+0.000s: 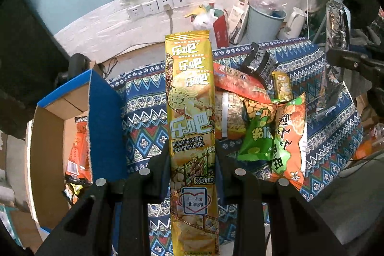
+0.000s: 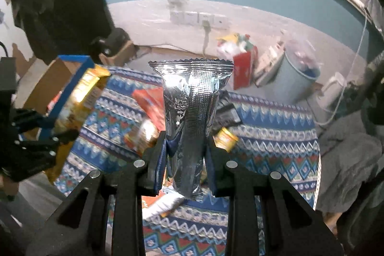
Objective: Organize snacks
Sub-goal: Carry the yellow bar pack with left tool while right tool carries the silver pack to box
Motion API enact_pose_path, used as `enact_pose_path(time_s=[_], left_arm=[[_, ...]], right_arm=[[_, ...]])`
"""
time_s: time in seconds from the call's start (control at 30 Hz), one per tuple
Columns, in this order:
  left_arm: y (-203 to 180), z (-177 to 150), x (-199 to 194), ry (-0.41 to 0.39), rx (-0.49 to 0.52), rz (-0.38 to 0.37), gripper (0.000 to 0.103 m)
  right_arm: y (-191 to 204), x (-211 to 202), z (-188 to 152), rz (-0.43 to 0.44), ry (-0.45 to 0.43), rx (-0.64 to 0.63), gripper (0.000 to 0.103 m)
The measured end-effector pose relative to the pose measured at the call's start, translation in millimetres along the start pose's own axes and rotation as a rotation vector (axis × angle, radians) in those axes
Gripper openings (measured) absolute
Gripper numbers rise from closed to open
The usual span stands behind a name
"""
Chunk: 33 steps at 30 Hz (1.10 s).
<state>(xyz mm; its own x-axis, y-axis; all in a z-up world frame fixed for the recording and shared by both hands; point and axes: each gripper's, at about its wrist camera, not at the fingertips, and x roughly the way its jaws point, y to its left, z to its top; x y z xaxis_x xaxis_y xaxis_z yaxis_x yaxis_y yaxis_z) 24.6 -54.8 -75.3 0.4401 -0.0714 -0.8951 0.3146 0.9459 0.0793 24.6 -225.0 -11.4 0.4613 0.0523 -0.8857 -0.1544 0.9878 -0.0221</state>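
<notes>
My left gripper [image 1: 192, 150] is shut on a long yellow chip pack [image 1: 189, 97], held upright above the patterned cloth [image 1: 144, 112]. My right gripper [image 2: 184, 148] is shut on a silver foil packet [image 2: 192, 97], also lifted above the cloth. In the right wrist view the left gripper [image 2: 55, 136] shows at the left edge with the yellow chip pack [image 2: 81, 97] in it. A pile of snack bags lies on the cloth: a red-orange bag [image 1: 240, 85], a green bag [image 1: 259, 136], an orange-green bag [image 1: 290, 136] and a small yellow pack [image 1: 283, 85].
An open cardboard box [image 1: 52, 136] with blue flaps stands left of the cloth and holds an orange bag [image 1: 79, 150]. Behind the cloth are a pale blue bucket [image 1: 261, 23], a white kettle [image 1: 294, 22], a red bag [image 1: 222, 30] and wall sockets [image 1: 156, 6].
</notes>
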Motion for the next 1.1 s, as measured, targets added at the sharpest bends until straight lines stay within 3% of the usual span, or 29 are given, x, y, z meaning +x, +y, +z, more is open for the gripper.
enact_pose_path(time_s=[0.37,1.1], left_arm=[[27.9,-3.7,-28.6,-0.061,-0.023,0.028,0.031],[148.3,-38.0,-51.7,-0.107,-0.242,0.033,0.031]], right_arm=[[44.1,0.3,21.5,0.070,-0.013,-0.049,0.027],[167.4,30.9,65.5,0.176,0.006,-0.181,0.027]])
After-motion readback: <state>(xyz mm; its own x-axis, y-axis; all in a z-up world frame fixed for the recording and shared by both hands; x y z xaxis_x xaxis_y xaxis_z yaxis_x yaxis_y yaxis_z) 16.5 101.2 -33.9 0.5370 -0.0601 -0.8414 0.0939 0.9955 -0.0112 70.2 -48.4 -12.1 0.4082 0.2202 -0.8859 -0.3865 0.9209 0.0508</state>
